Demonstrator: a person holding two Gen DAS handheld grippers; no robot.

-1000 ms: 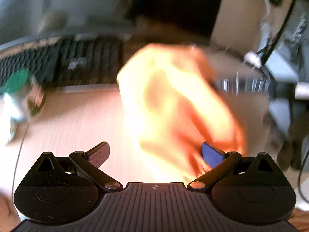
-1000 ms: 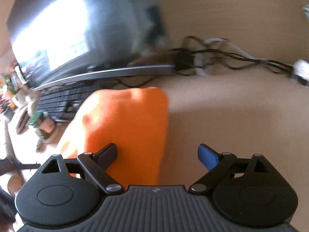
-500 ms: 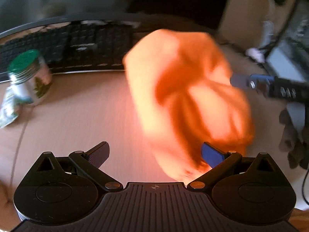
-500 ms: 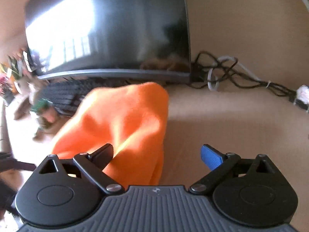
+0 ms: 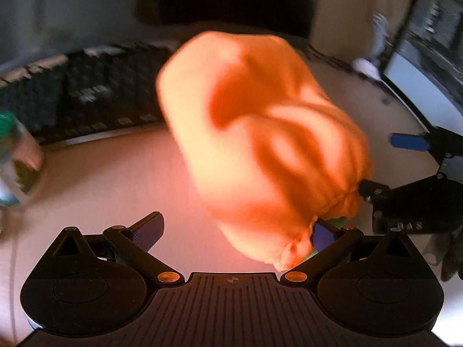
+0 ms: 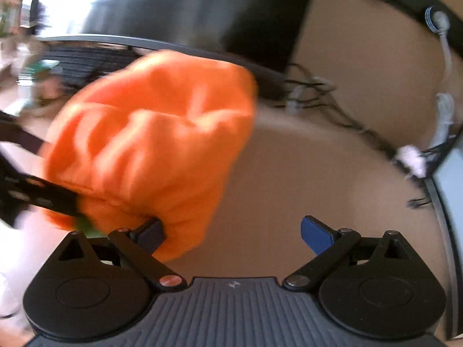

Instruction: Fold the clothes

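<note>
An orange garment (image 5: 260, 144) hangs bunched above the wooden desk (image 5: 101, 188), its gathered edge lying over the inner fingers of both grippers. My left gripper (image 5: 237, 231) is open; the cloth drapes over its right fingertip (image 5: 324, 235). From the right my right gripper (image 5: 387, 164) reaches in, its black finger against the bunch. In the right wrist view the garment (image 6: 162, 144) covers the left fingertip (image 6: 150, 232) of my open right gripper (image 6: 231, 232). The left gripper's finger (image 6: 43, 193) enters from the left. Both views are blurred.
A black keyboard (image 5: 86, 95) lies behind the garment, with a green-lidded jar (image 5: 11, 144) at the far left. A dark monitor (image 6: 173, 5) stands at the back, tangled cables (image 6: 318, 95) beside it. A second screen (image 5: 428, 57) is on the right.
The two grippers have drawn closer together and the orange garment has bunched up between them. The right gripper has come into the left wrist view. The right view has swung up and rightward.
</note>
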